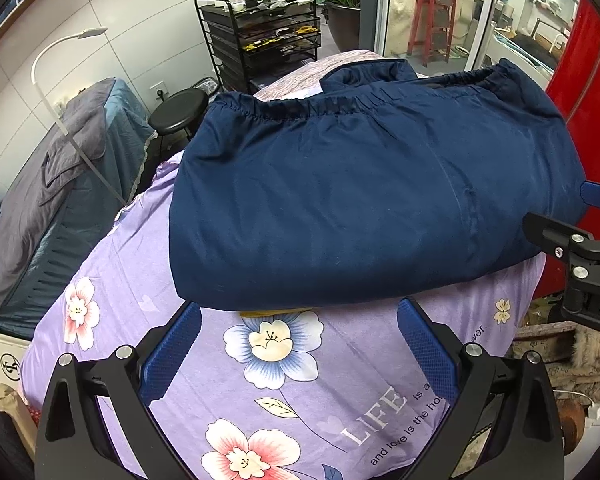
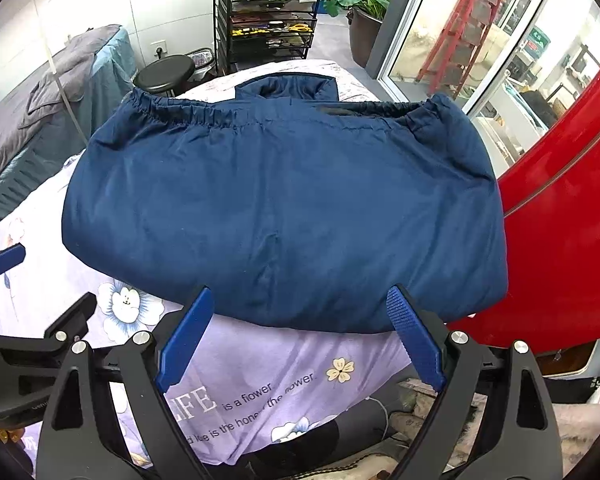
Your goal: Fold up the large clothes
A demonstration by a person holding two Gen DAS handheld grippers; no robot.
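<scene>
Your left gripper (image 1: 298,316) stands with its jaws wide apart and empty, just short of the near fold of the garment (image 1: 364,200). Your right gripper (image 2: 300,308) is likewise spread and holds nothing; its fingertips (image 2: 396,298) sit at the near edge, and whether they touch the cloth cannot be told.

The garment, dark blue, lies folded in a thick bundle on the floral sheet (image 1: 300,392). Its elastic hem (image 1: 284,110) runs along the far side, and a collar-like flap (image 2: 288,88) shows beyond it. A yellow scrap (image 1: 276,313) shows under the near fold.

The fold appears largely complete. If a further fold is intended, proceed as follows:
1. Set each gripper at one near corner, level with the other.
2. Slide the lower finger under all layers before closing.
3. Lift both corners together and carry them toward the hem.
4. Keep the right side away from the red panel (image 2: 560,220).

Beyond the bed stand a stool (image 1: 178,110) and a rack (image 1: 260,36).
</scene>
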